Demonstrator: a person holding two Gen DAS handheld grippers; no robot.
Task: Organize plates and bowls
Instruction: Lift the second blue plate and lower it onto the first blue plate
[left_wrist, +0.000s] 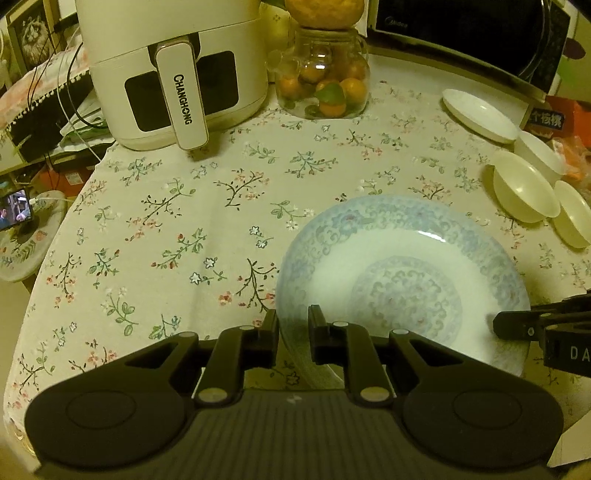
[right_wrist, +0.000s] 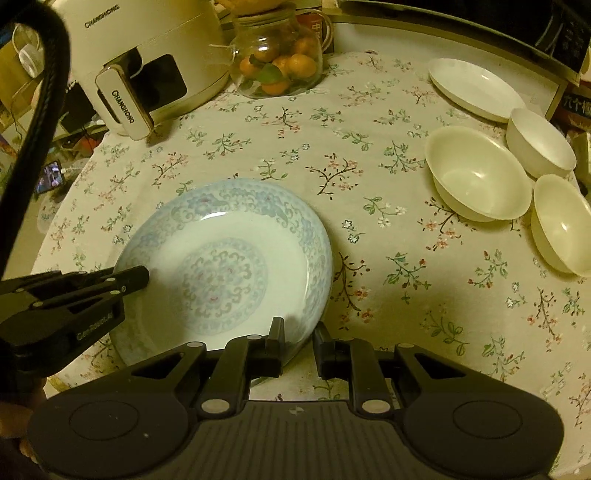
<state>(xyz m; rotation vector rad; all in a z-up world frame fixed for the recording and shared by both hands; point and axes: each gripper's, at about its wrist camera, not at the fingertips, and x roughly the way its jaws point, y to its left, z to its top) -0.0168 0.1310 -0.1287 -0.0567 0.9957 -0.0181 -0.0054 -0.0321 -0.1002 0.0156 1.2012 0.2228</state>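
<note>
A blue-patterned plate (left_wrist: 402, 280) (right_wrist: 229, 266) sits tilted over the floral tablecloth, held by both grippers. My left gripper (left_wrist: 293, 325) is shut on the plate's left rim, one finger above and one below. My right gripper (right_wrist: 299, 338) is shut on the plate's right rim. Each gripper shows in the other's view, the right gripper (left_wrist: 517, 326) and the left gripper (right_wrist: 122, 282). A white plate (right_wrist: 476, 88) (left_wrist: 480, 114) and three white bowls (right_wrist: 476, 173) (left_wrist: 524, 192) stand at the right.
A white air fryer (left_wrist: 173, 70) (right_wrist: 147, 66) and a glass jar of oranges (left_wrist: 325, 81) (right_wrist: 277, 62) stand at the back. A microwave (left_wrist: 472, 33) is at the back right. A phone (left_wrist: 14, 210) lies on a stool to the left.
</note>
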